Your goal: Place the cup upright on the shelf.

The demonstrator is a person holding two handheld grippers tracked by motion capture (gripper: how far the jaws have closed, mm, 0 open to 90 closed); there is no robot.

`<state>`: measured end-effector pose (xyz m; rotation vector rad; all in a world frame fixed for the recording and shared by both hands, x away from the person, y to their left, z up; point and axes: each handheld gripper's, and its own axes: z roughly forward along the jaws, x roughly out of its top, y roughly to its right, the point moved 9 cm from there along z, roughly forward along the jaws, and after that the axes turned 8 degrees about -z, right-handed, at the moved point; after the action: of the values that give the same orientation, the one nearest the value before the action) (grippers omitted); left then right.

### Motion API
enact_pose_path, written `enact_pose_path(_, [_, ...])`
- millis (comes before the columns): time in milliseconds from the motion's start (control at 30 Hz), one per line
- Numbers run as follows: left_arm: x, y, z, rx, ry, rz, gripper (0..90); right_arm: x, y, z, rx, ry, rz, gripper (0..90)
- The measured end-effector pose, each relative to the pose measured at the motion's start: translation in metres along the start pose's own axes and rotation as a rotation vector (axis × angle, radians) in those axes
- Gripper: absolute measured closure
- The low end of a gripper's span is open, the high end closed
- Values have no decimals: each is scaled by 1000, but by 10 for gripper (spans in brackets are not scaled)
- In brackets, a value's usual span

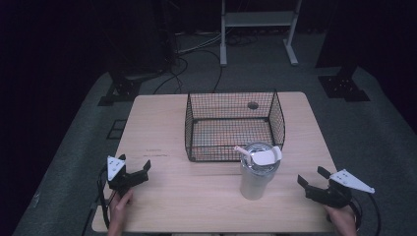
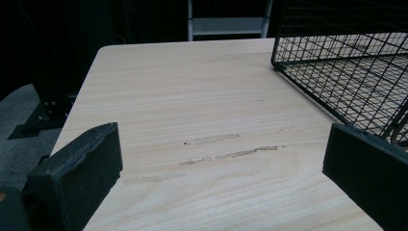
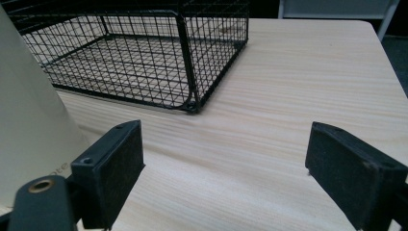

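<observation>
A black wire basket point(image 1: 235, 126) stands on the wooden table point(image 1: 162, 132), with nothing inside it. Just in front of its near right corner stands a silver tumbler point(image 1: 255, 177) with a white lid and a straw. My left gripper point(image 1: 133, 169) rests near the front left of the table, open, nothing between its jaws. My right gripper point(image 1: 311, 177) is open at the front right, a little right of the tumbler. The basket's corner point(image 2: 337, 62) lies ahead to the right in the left gripper view. The tumbler's pale wall point(image 3: 29, 120) fills the left edge of the right gripper view, beside the basket point(image 3: 144, 57).
The table's surface point(image 2: 202, 144) bears a few scuff marks between the left gripper and the basket. Beyond the far edge stand a white frame's legs point(image 1: 258, 29), cables and dark stands on grey floor.
</observation>
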<state>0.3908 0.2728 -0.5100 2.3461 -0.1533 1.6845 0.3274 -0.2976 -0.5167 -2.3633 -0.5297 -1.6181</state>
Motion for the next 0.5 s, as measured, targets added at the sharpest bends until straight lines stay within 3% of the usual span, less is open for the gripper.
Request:
enact_pose_path(267, [0, 0, 0, 6, -3, 1, 0, 3, -5, 1, 18, -2, -9, 125])
enact_pose_path(500, [0, 0, 0, 8, -3, 3, 0, 15, -16, -4, 74, 8, -43, 125])
